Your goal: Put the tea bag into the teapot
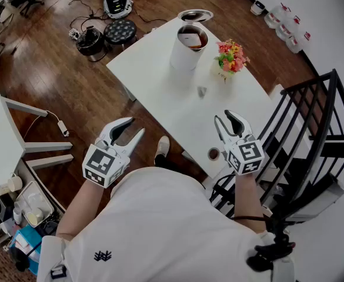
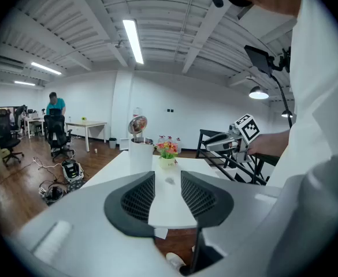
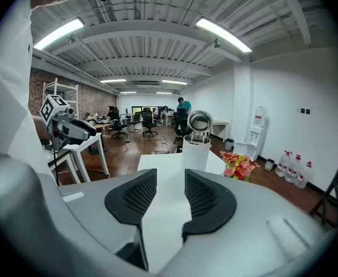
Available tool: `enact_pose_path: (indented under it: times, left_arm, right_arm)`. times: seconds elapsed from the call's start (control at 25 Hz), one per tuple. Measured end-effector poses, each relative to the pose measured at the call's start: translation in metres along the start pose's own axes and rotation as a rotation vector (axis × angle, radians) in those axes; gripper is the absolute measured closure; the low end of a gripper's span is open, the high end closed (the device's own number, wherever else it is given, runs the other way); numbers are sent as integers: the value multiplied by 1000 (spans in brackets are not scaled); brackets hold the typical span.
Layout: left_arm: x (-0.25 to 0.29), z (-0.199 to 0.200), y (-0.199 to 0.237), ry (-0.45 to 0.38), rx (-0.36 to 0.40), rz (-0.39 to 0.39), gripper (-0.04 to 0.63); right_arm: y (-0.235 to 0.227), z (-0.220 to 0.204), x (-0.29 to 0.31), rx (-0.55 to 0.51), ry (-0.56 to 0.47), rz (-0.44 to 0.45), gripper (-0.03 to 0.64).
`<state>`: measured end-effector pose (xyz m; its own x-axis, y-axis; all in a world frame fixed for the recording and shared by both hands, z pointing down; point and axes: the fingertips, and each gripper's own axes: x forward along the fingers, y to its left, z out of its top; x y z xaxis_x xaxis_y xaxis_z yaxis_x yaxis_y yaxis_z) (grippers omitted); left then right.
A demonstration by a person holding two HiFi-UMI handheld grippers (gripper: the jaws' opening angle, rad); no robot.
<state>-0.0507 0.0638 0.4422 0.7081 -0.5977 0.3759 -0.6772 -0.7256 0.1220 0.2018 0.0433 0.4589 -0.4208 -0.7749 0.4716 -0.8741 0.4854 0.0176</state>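
Note:
A tall white teapot point(image 1: 188, 47) stands at the far end of the white table point(image 1: 160, 81), its lid point(image 1: 195, 15) swung open behind it. A small grey tea bag point(image 1: 201, 91) lies flat on the table nearer me, in front of the flower pot. My left gripper point(image 1: 133, 128) hangs open over the floor, left of the table's near corner, holding nothing. My right gripper point(image 1: 224, 117) is open and empty above the table's near right edge. Past the open jaws in the left gripper view are the teapot point(image 2: 140, 154) and tea bag point(image 2: 170, 180); the right gripper view has the teapot point(image 3: 196, 152).
A small pot of pink and yellow flowers point(image 1: 230, 57) stands right of the teapot. A little brown cup point(image 1: 213, 154) sits at the table's near edge under my right gripper. A black railing point(image 1: 313, 128) runs along the right. Cables and devices point(image 1: 101, 34) lie on the floor at far left.

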Motion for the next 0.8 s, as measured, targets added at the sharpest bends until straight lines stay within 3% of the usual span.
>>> enact_pose_path:
  times: [0.36, 0.6, 0.8]
  left_arm:
    - [77, 43, 49, -13, 23, -15, 468]
    - [99, 44, 78, 23, 19, -83, 468]
    - [106, 57, 103, 34, 48, -133, 468]
  right_arm:
    - [-79, 4, 95, -15, 53, -4, 468]
    - [-94, -19, 152, -10, 142, -16, 456]
    - [-99, -66, 193, 6, 284, -28, 453]
